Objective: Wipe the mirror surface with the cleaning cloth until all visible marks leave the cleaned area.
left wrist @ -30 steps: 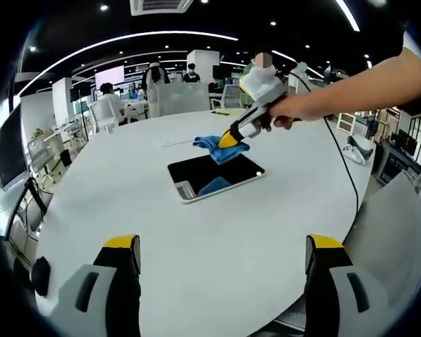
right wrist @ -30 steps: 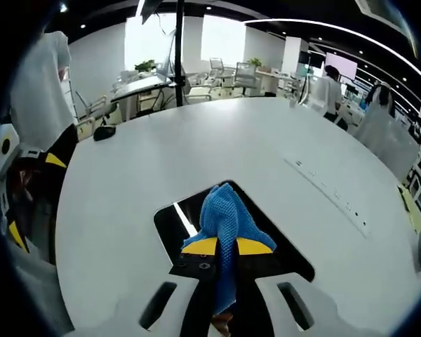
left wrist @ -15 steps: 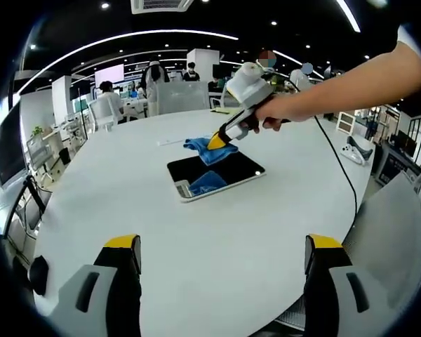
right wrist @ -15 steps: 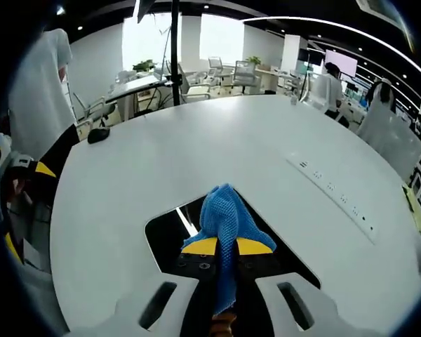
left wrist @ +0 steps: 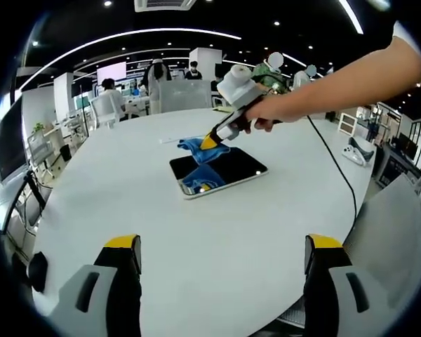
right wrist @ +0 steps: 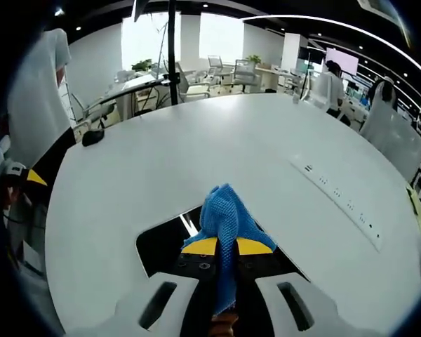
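two jaws of the right gripper (right wrist: pixel 226 246) pinched tight on the blue cleaning cloth (right wrist: pixel 226 217), pressing it to the mirror (left wrist: pixel 221 172) at its far edge. left gripper (left wrist: pixel 224 270) gaping wide, holding nothing, hanging well short of the mirror. broad bare white table (left wrist: pixel 217 239) on every side of the mirror. dark, glossy glass, reflecting the cloth.

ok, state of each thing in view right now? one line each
right gripper: shut on the cleaning cloth.
left gripper: open, holding nothing, above the table.
cleaning cloth: bunched, pinched between the jaws, at the mirror's edge.
mirror: flat on the table, reflecting the cloth.
table: white, bears the mirror.
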`<control>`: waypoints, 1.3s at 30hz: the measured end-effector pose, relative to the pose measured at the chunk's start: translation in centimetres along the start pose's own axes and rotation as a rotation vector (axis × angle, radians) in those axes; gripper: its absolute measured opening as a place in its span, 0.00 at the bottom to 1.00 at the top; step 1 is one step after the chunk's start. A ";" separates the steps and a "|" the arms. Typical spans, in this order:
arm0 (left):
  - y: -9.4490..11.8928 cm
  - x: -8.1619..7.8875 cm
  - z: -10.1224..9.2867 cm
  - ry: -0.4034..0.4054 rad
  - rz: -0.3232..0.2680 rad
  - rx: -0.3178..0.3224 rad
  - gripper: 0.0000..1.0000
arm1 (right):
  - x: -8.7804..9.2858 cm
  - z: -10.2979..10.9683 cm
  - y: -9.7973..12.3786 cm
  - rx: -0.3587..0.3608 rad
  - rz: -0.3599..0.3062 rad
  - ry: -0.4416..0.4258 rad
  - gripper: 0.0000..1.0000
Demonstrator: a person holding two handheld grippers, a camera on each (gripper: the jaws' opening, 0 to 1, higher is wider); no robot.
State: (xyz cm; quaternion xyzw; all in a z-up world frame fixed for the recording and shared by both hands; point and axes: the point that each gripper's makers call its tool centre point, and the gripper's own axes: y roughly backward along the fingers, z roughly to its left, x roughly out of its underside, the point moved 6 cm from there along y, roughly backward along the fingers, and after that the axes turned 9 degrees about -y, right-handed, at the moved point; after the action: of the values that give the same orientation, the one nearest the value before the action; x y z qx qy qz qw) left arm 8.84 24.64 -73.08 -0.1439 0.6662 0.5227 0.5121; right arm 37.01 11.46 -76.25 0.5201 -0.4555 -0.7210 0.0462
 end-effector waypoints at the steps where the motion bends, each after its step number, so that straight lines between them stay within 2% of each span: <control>1: 0.0 0.0 0.0 0.000 0.000 0.001 0.98 | -0.2 0.0 -0.4 0.001 0.000 0.005 0.03; 17: -0.6 -0.4 0.0 0.009 -0.004 0.012 0.98 | -0.7 0.0 -3.4 0.008 0.035 -0.001 0.03; 22: -0.8 -0.4 -0.1 0.013 -0.003 0.018 0.98 | -0.9 0.3 -4.0 0.003 0.029 -0.025 0.04; 32: -1.0 -0.7 0.1 0.006 -0.003 0.023 0.97 | -0.8 0.5 -6.1 0.000 0.040 -0.012 0.04; 39: -0.9 -0.7 0.4 0.007 -0.005 0.016 0.97 | -0.8 0.9 -6.2 0.000 0.042 -0.019 0.04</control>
State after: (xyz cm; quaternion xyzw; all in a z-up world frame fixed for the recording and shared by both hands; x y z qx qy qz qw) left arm 10.05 24.38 -72.94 -0.1434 0.6716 0.5158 0.5122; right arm 39.22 16.03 -80.02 0.5034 -0.4666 -0.7250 0.0570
